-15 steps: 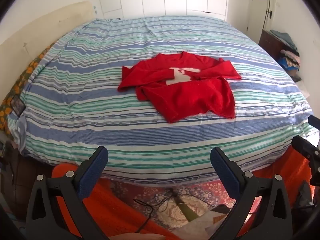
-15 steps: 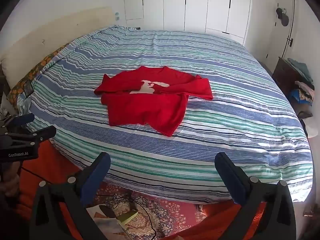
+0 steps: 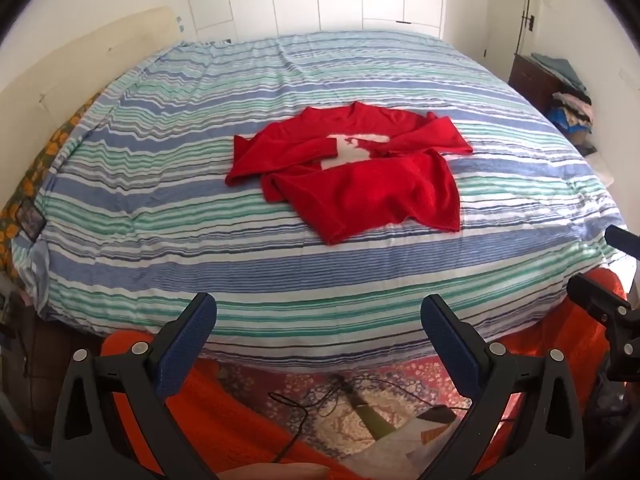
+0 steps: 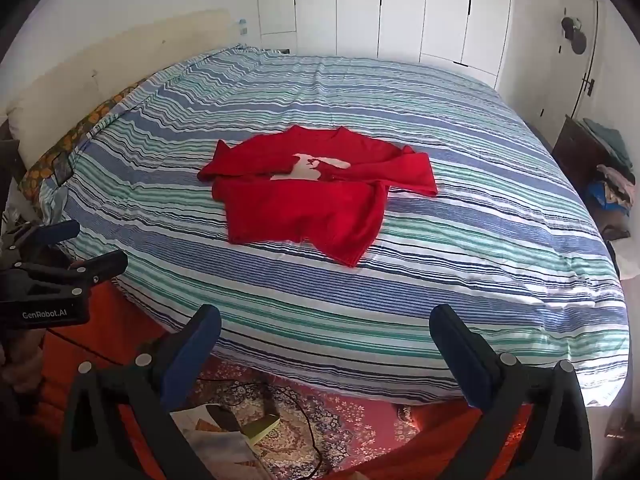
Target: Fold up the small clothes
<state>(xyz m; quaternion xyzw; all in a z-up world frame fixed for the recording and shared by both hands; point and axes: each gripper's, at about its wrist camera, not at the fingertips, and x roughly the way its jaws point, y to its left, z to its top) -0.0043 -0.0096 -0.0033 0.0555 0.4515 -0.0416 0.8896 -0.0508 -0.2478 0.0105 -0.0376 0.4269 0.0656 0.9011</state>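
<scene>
1. The red sweater lies in the middle of the frame on the striped bed, already partly folded: both sleeves are crossed over the chest and the hem is bunched up over the white print. Both grippers hang at the bottom of the frame, off the near edge of the bed and well apart from the sweater.
2. The left gripper has its fingers spread wide and holds nothing; the right gripper is likewise wide open and empty. A long reach over the soft bed is likely needed, and a rushed approach could press the fingers into the bedding.
3. The cover is loose and wrinkled. A low pinch could catch the striped cloth together with the sweater and drag both.
4. The sweater is stacked in layers. Grabbing only the top layer at the lower corner would probably peel the fold open rather than carry it.
5. The lower edge sits crooked, one corner pointing toward the bottom of the frame. Folding from there without squaring it risks a lopsided bundle.
6. A cable lies on the rug below the grippers, a likely snag if they dip.
</scene>
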